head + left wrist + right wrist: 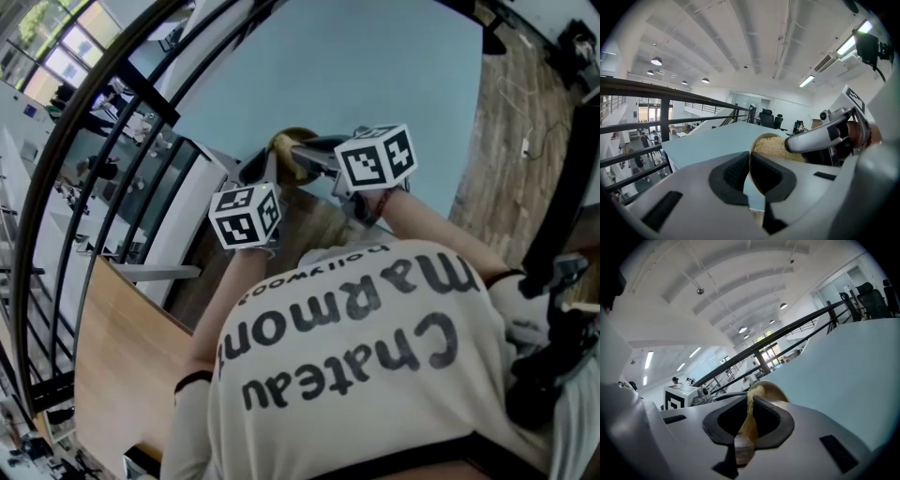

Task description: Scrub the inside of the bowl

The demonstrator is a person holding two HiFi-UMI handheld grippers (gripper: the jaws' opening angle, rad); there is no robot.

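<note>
The left gripper (750, 174) is clamped on the thin rim of the bowl (773, 390), with one dark ribbed pad inside the wall and one outside. The right gripper (749, 422) is clenched on the scrubber (776, 147), a flat pad seen edge-on there, whose far end lies in the bowl's hollow. Both are held in the air at about the near edge of the pale blue table (356, 66), so the rim grip looks like the bowl's only support.

To scrub well, the person would probably hold that rim firmly and press the pad flat against the inner wall. Sweeping in circles towards the clamped side, not away from it, should stop the bowl levering out of the pads.

The bowl looks tan, smooth and thin-walled, perhaps wood or bamboo. The scrubber is pale yellow, coarse and fibrous like loofah, so it should bend to the curve. Beyond the table are a black railing (670, 91) and office chairs (766, 117).
</note>
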